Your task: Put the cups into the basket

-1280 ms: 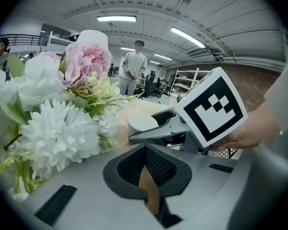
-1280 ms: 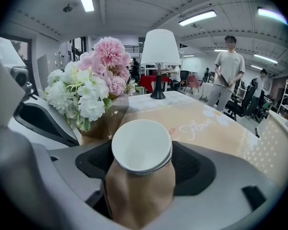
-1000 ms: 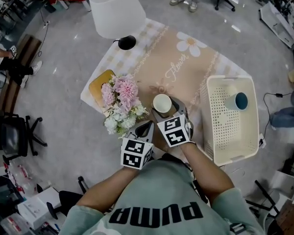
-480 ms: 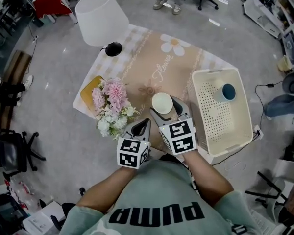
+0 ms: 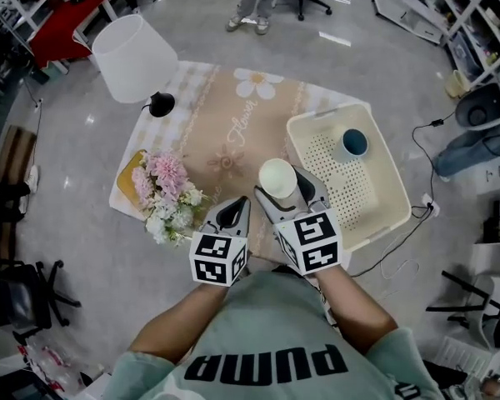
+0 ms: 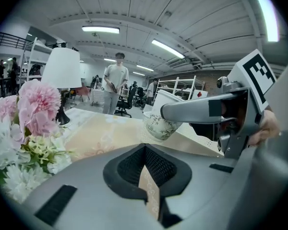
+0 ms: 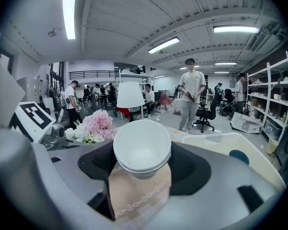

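Clamping white cup point(image 5: 277, 177), right fingers point(image 5: 311, 192); left fingers point(image 5: 232, 215) together; basket point(image 5: 343, 192) holds blue cup point(image 5: 353, 143).

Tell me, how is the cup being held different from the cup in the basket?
The leaf-printed white cup is white inside; the blue-lined white cup is dark blue inside. The leaf-printed cup is clamped in the right hand-held gripper; the blue-lined cup sits in the cream perforated plastic basket. Both are round, white outside.

Glossy glazed cup point(image 5: 277, 177), matt perforated plastic basket point(image 5: 358, 194), woven cloth tablecloth point(image 5: 233, 132)
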